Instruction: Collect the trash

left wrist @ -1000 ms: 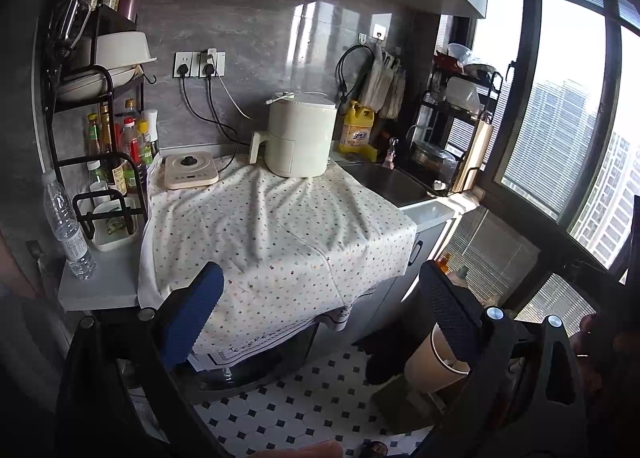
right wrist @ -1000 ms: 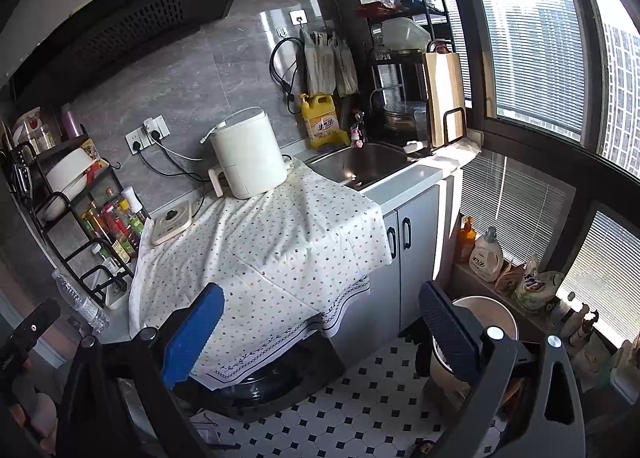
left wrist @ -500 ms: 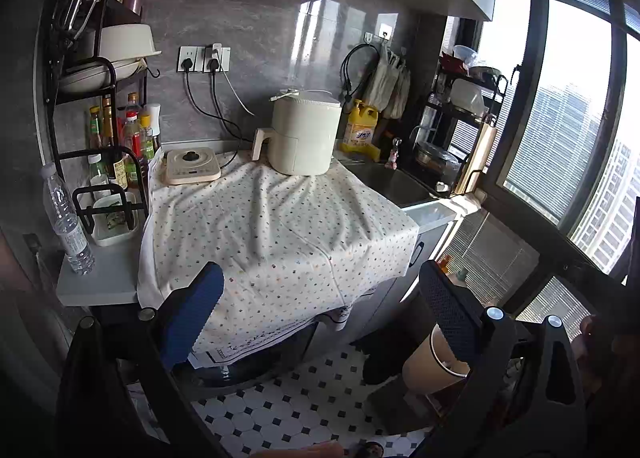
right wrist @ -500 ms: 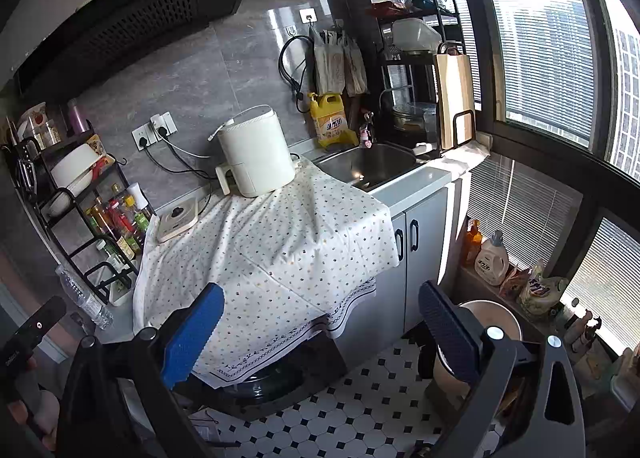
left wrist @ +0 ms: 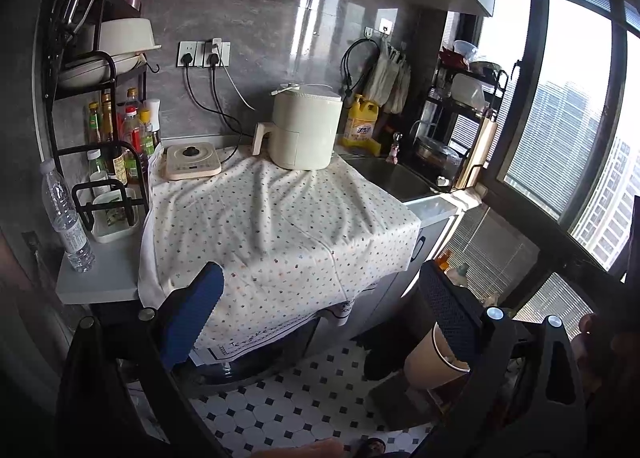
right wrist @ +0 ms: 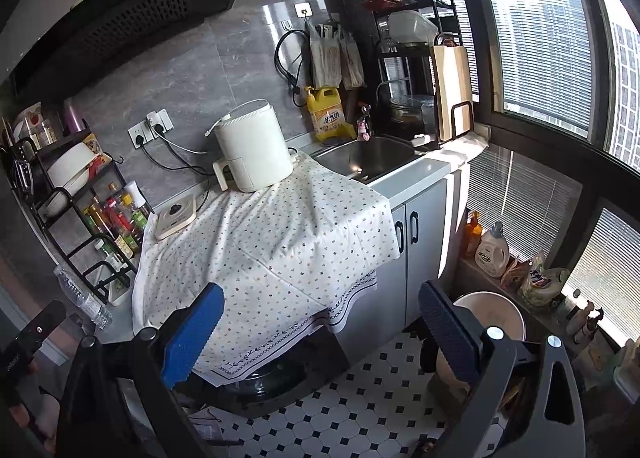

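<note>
Two wide-open, empty grippers, left gripper point(left wrist: 320, 306) and right gripper point(right wrist: 322, 324), face the counter, where the plastic water bottle point(left wrist: 66, 218) at far left looks light, crushable, slippery, best gripped mid-body.

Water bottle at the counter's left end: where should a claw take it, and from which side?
Grip the water bottle mid-body, below the cap. It stands upright near the counter's front-left corner, so come in level from the front. The rack crowds its right side. The left claw looks nearer, probably.
</note>
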Available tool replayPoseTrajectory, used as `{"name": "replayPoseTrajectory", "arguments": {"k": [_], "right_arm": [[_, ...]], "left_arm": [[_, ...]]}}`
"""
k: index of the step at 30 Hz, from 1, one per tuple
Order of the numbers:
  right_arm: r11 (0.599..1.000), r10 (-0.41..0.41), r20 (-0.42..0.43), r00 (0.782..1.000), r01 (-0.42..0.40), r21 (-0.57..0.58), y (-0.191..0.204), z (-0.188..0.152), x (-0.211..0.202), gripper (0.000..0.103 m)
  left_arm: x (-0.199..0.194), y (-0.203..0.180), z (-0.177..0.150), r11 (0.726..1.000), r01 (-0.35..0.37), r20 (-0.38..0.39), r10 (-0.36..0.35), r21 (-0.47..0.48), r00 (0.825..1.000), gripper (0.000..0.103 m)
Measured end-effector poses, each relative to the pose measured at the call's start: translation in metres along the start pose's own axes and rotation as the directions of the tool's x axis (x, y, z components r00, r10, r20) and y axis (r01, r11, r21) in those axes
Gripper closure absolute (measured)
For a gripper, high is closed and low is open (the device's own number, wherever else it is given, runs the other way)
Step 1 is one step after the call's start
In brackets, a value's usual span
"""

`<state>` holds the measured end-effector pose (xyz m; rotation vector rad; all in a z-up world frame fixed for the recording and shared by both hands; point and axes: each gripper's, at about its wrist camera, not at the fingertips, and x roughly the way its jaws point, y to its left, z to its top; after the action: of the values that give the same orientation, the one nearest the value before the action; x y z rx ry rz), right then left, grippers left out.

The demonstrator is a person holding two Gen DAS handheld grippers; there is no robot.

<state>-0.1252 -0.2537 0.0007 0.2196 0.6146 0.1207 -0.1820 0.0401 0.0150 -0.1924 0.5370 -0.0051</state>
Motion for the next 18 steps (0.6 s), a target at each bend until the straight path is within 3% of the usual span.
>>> {"name": "replayPoseTrajectory", "arguments": {"k": [18], "right_arm": [[1.0, -0.022, -0.016, 1.0, 0.022, 0.004, -0.001, -0.009, 0.003, 0.008]], "left_arm": [[0.012, -0.002, -0.001, 1.0, 0.01, -0.026, -0.009, 0.015, 1.0, 0.006]]}}
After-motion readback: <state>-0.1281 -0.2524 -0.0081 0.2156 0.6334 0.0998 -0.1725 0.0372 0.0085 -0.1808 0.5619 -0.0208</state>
